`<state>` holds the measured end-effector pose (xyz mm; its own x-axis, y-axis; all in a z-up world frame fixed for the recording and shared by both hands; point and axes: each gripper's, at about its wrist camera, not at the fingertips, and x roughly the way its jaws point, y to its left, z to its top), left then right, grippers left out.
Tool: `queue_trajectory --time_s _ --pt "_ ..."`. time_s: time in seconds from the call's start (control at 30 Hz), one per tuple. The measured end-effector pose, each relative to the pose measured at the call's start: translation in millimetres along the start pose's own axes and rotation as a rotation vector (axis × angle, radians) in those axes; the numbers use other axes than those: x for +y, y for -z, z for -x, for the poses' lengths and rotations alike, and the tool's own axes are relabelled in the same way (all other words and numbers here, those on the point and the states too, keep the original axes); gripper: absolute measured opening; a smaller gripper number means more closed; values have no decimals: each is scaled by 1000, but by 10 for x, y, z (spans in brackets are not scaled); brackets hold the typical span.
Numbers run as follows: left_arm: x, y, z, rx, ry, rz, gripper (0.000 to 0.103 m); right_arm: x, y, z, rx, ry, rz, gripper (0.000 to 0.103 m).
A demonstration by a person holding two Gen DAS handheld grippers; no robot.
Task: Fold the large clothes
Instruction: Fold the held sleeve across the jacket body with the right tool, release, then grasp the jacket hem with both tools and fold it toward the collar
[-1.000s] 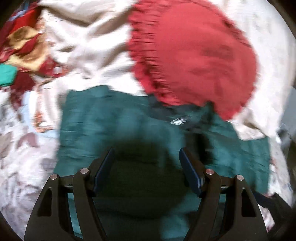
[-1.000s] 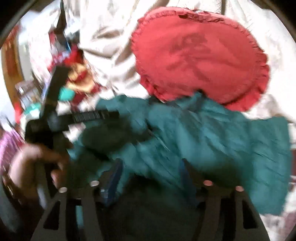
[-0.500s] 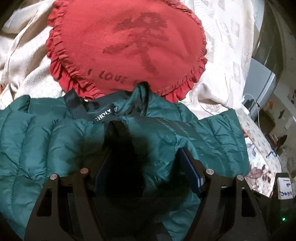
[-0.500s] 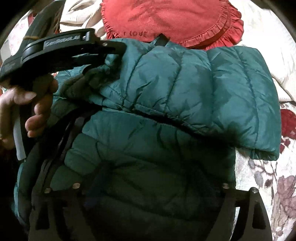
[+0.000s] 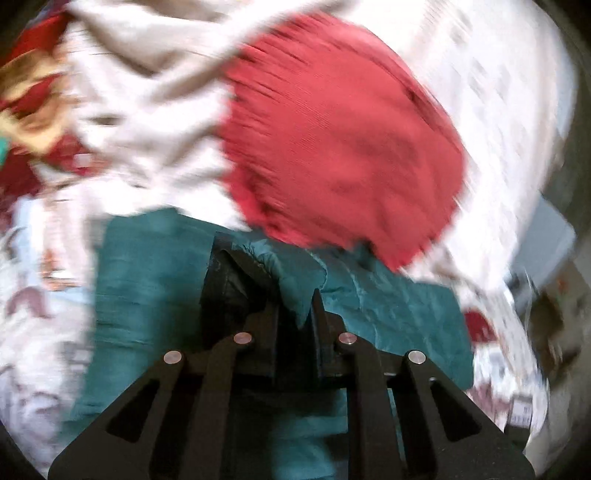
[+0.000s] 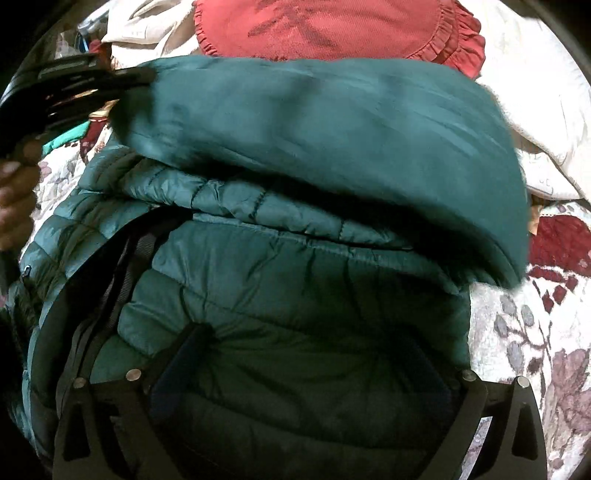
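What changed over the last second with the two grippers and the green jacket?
The left gripper has just closed on a fold of the green puffer jacket near the collar and is lifting that part over the body. The right gripper has just opened wide and sits low over the jacket, pads apart. The red cushion stays behind the jacket.

Your left gripper [image 5: 295,314]: matte black, two triangular cut-out arms, four round silver pins across the linkage
Your left fingers [image 5: 319,310]: thin, dark, flat-sided plates
Your right gripper [image 6: 299,369]: black frame, silver pins in pairs at either side
Your right pads [image 6: 177,354]: dark blue facing
Your left hand [image 6: 14,192]: bare, no sleeve showing
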<state>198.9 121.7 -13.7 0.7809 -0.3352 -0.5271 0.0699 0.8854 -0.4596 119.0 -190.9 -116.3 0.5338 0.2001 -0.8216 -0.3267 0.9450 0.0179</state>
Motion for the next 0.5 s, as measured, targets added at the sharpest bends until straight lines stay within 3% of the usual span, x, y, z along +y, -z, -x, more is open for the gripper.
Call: queue_trajectory --time_s 0.1,0.17,0.23,0.3,0.37,0.4,0.47,0.5 --pt "426 -104 161 -17 -83 96 13 -15 -8 -11 0 -2 1 102" --pt "600 -63 112 36 -111 140 15 -15 -2 7 3 -4 1 102" --pt "681 -3 56 89 -146 168 24 -13 -1 -2 9 -6 -1 102" --pt "665 -2 93 87 -168 149 29 -36 -34 6 34 -26 -3 102" --pt "571 -38 229 24 -217 106 37 -151 -119 102 74 -74 -12 94" --pt "521 -54 329 -23 -255 87 44 -262 -165 219 44 -72 -40 89" --pt "422 -91 577 -164 -361 54 56 -538 -218 475 -42 -40 -127 89" --pt "371 -98 651 -217 -380 38 63 -683 -244 569 -72 -18 -171 89"
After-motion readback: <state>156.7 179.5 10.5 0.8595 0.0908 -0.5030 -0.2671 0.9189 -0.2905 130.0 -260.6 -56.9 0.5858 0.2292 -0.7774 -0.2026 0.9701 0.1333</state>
